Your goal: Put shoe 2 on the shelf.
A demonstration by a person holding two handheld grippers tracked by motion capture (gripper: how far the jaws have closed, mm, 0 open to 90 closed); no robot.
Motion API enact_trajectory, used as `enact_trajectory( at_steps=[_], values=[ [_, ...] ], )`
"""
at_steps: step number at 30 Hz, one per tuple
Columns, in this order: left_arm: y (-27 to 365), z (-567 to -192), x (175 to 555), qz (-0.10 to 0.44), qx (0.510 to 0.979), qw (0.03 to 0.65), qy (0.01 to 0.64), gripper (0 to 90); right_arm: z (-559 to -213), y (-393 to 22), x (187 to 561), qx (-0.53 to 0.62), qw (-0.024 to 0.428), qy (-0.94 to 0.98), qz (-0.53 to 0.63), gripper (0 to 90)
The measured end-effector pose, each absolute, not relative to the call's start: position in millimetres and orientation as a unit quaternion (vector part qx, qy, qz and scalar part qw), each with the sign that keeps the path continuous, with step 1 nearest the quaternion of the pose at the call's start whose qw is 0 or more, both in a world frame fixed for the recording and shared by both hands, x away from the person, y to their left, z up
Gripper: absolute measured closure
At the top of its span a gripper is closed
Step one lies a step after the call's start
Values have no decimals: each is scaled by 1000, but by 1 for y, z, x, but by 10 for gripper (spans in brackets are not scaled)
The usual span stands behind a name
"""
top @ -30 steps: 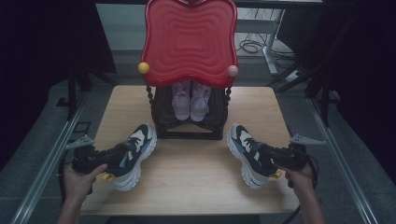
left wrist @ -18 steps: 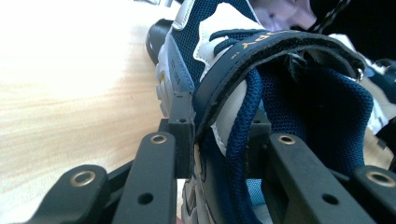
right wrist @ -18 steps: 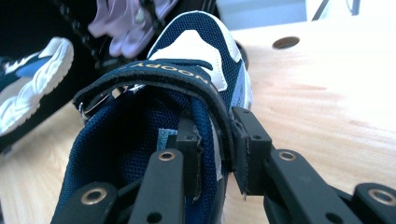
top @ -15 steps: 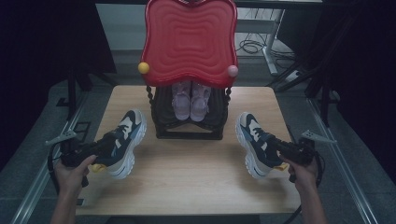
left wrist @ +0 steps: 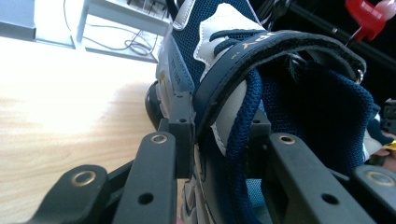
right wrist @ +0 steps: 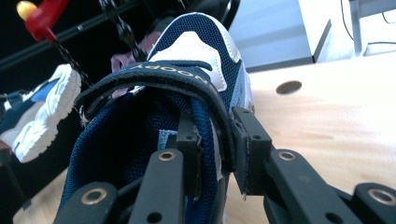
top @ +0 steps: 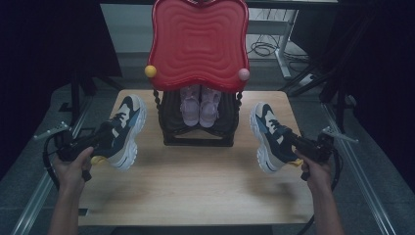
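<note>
Right now each hand holds a tool, and each tool holds one shoe. In the high view, the left gripper [top: 100,142] has its fingers clamped on the left shoe [top: 122,131], a blue and white sneaker with a thick white sole. This shoe hangs over the left side of the wooden table [top: 195,186], with its toe pointing away from the person. In the left gripper view, the black fingers [left wrist: 180,126] squeeze the side wall of the shoe, one inside the opening and one outside, just under the dark strap. The right gripper [top: 293,144] has its fingers clamped on the right shoe [top: 269,137], which looks the same as the other one and hangs over the right side of the table. In the right gripper view, the fingers [right wrist: 245,140] pinch the side wall beside the strap in the same way. Between the two shoes stands a small black rack [top: 198,125] at the back of the table, with a pair of pink shoes [top: 199,105] inside it. A big red wavy board [top: 198,44] stands above the rack.
</note>
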State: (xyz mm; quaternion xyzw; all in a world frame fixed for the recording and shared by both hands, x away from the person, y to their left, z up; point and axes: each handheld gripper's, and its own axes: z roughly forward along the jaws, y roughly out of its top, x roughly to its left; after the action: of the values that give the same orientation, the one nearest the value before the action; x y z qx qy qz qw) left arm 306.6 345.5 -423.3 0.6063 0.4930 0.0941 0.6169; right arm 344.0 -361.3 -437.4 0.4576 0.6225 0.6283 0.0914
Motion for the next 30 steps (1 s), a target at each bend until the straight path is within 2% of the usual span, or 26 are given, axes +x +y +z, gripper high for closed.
enact_trajectory(
  at_steps=[12, 30],
  values=[
    [350, -408, 316, 96, 585, 641, 487, 720, -415, -364, 354, 452, 96, 602, 652, 738],
    [352, -395, 323, 105, 584, 640, 489, 721, -399, -366, 364, 453, 98, 586, 665, 738]
  ],
)
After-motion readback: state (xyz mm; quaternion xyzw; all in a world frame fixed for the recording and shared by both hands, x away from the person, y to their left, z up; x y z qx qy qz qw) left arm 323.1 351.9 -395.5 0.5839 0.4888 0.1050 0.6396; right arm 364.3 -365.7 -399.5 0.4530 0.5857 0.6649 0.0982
